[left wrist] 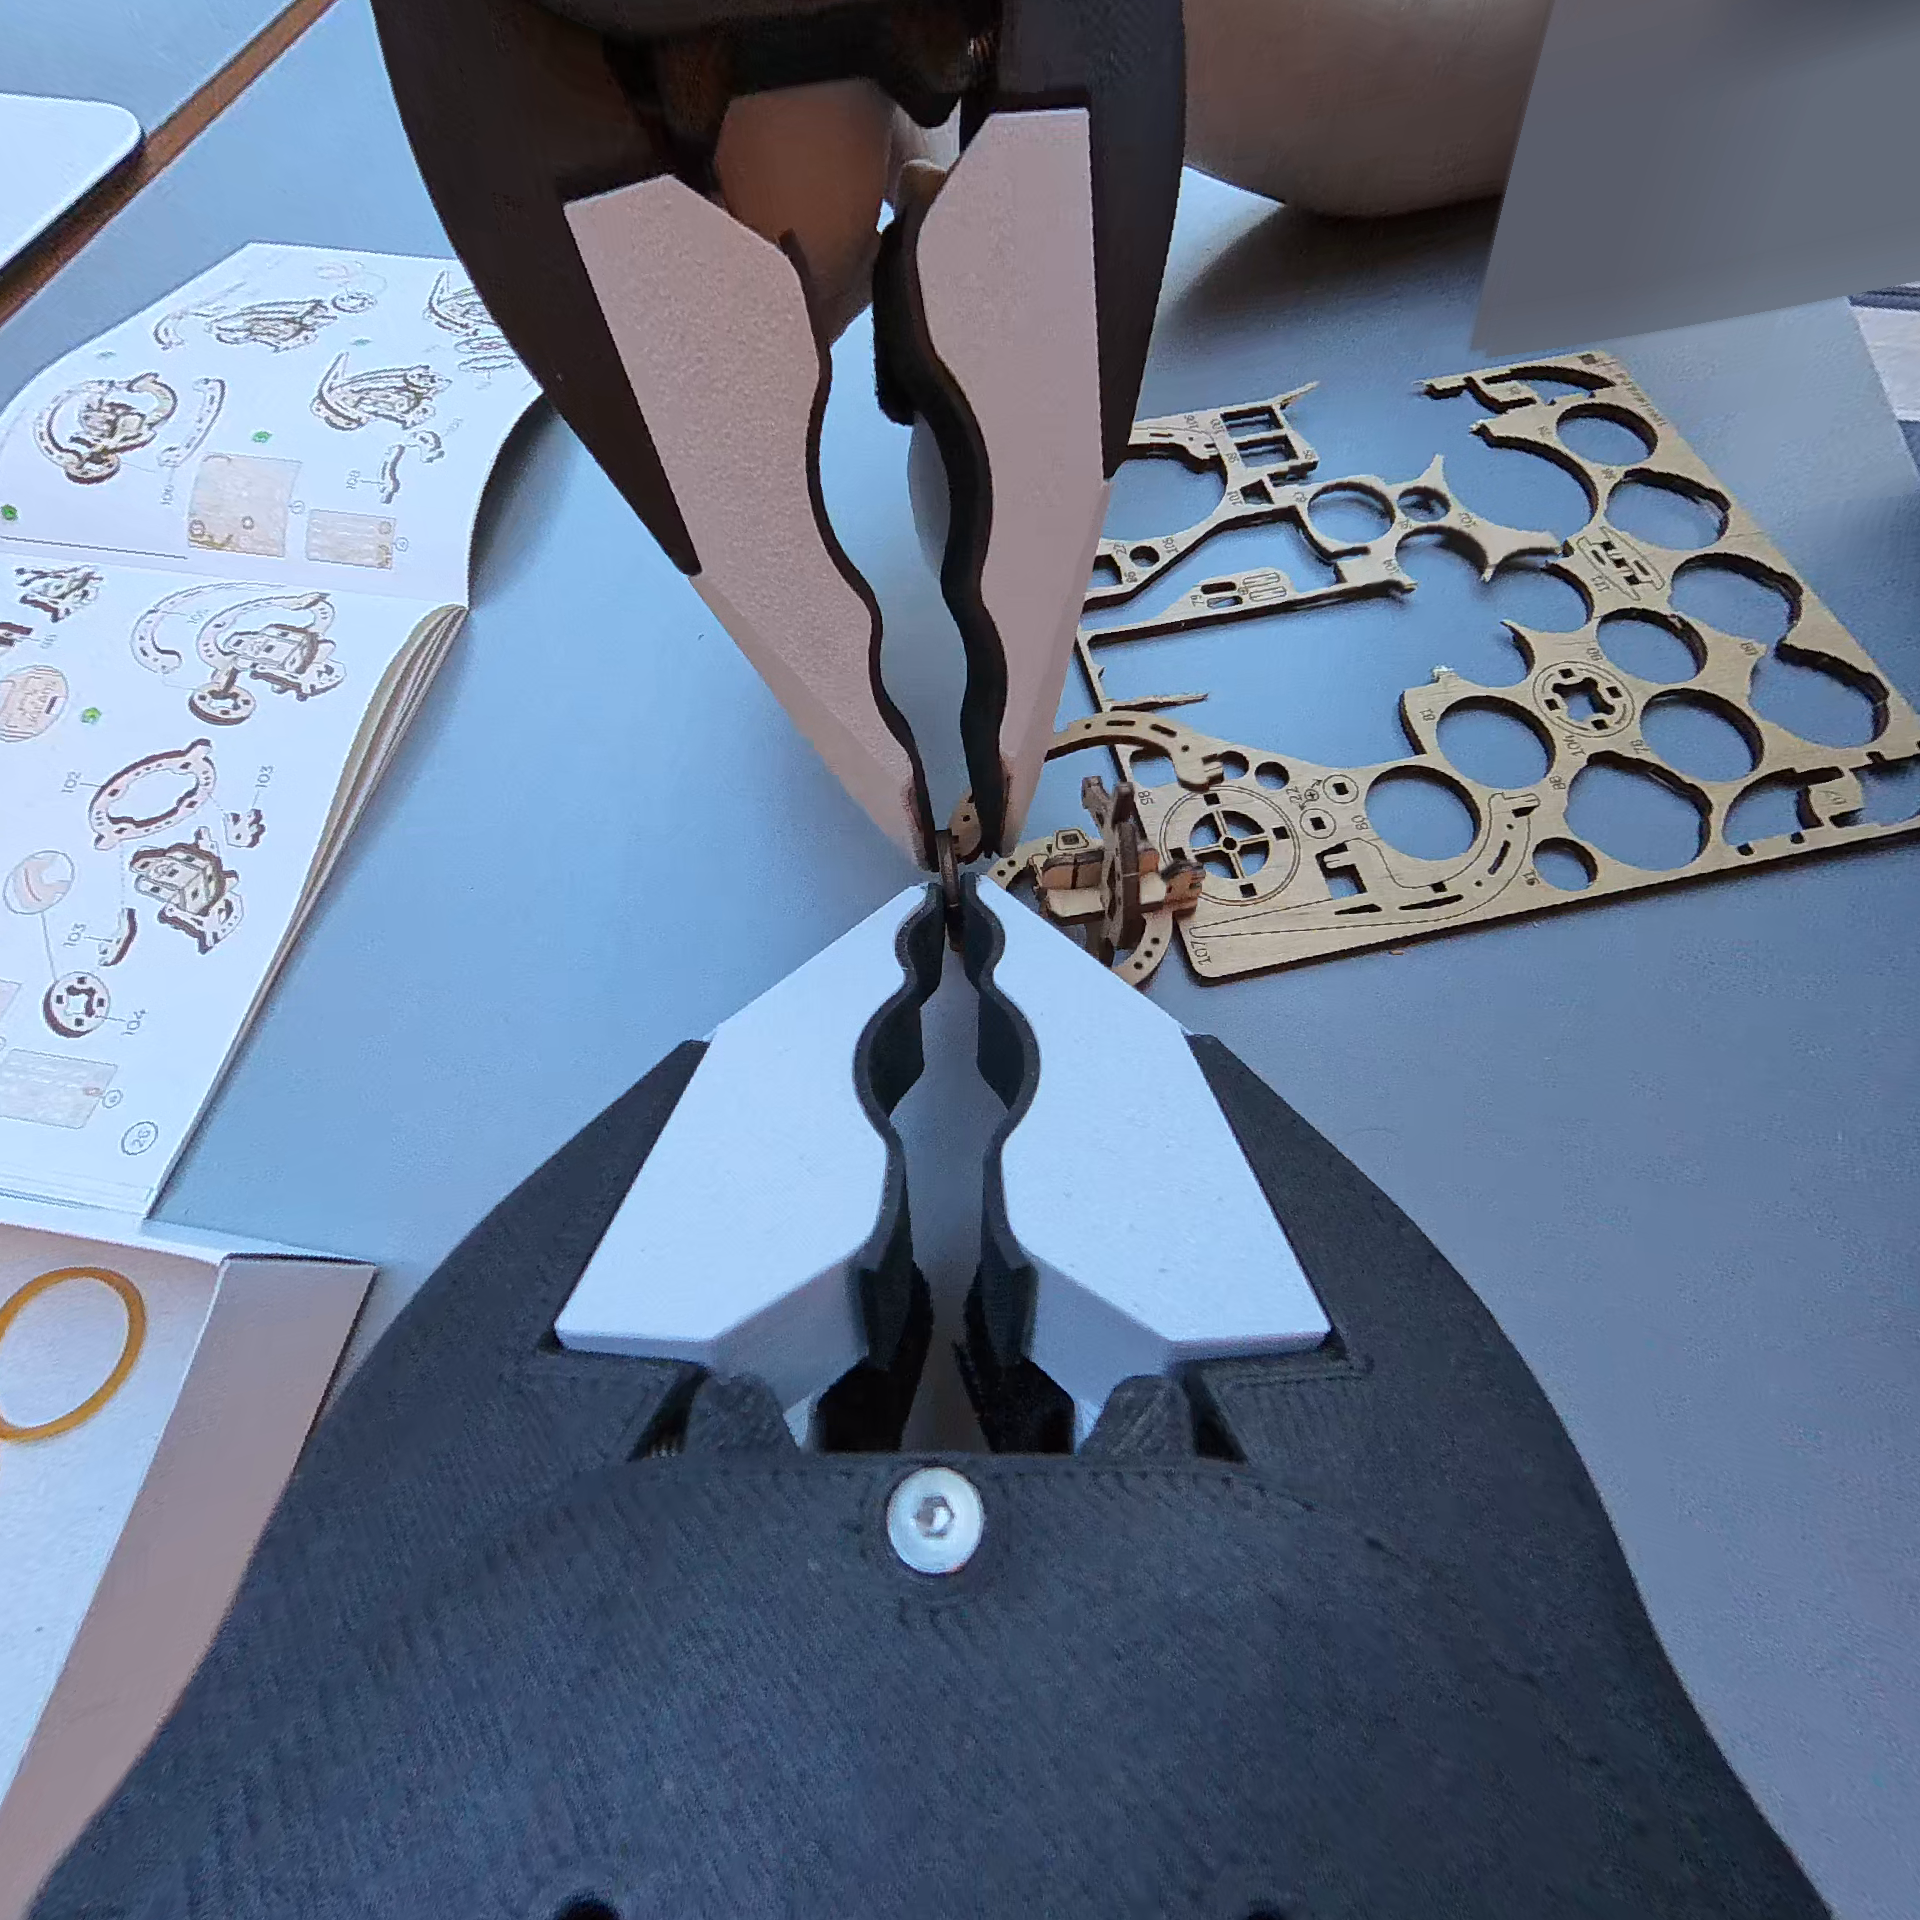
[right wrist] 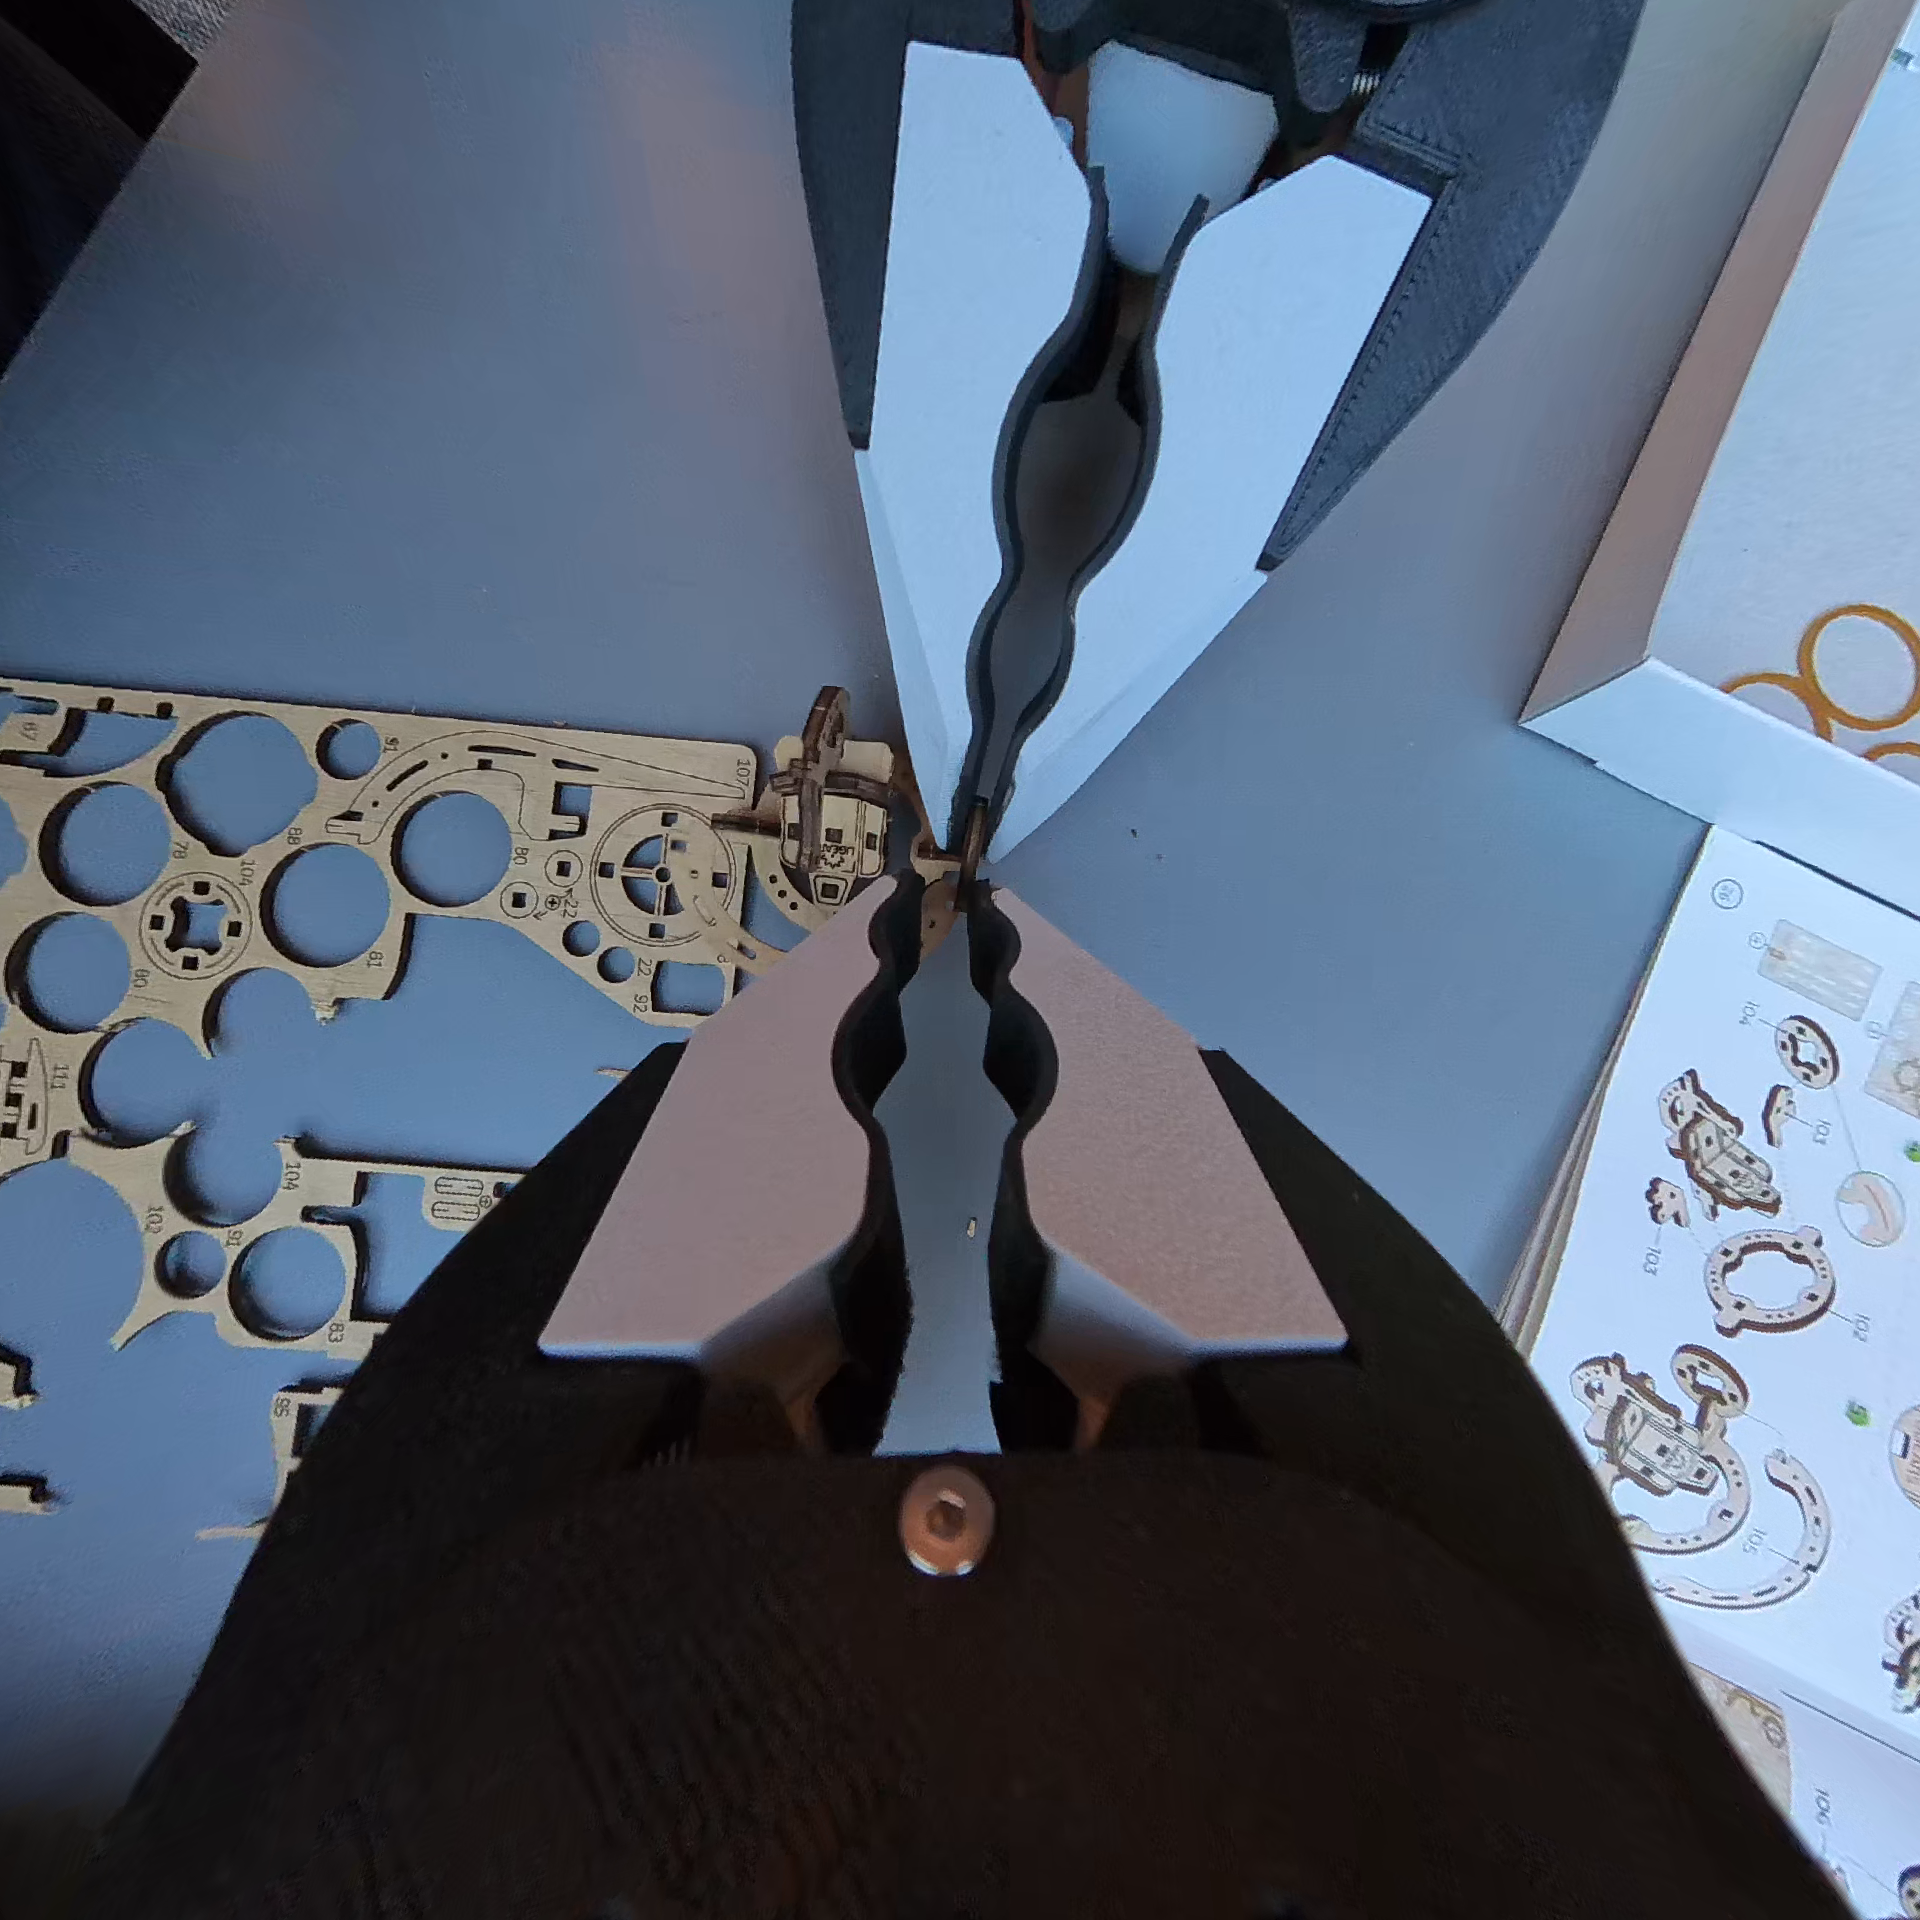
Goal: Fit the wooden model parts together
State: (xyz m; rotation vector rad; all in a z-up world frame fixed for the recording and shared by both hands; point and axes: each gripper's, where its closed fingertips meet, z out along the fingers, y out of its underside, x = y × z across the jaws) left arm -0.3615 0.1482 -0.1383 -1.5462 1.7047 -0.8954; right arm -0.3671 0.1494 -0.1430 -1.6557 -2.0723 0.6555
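Black printed plastic fills the near part of the left wrist view: the left tool (left wrist: 948,914) is clenched on a small dark disc (left wrist: 948,868) held on edge at its very tips. Tip to tip with it, the right tool (left wrist: 961,831) comes in from the far side, its tips pinched on a pale ring piece (left wrist: 968,826). In the right wrist view that piece (right wrist: 940,904) sits between the right tool's tips (right wrist: 940,894), touching the disc (right wrist: 975,831) in the left tool (right wrist: 977,821) opposite. Both parts are gripped at the extreme tips, probably so that most of each stays free to mate. Holding them up above the counter (left wrist: 582,790), nose to nose, lets one be pushed straight into the other. Whether they are already seated cannot be told; the joint is too small.

Just beyond the tips a half-built model (left wrist: 1117,883) rests on the corner of the plywood sheet (left wrist: 1558,707), most of whose parts are punched out. An open booklet (left wrist: 208,644) lies on the left tool's left, kept in reach for reference, with a box (left wrist: 125,1382) holding a rubber band (left wrist: 68,1351) nearer.
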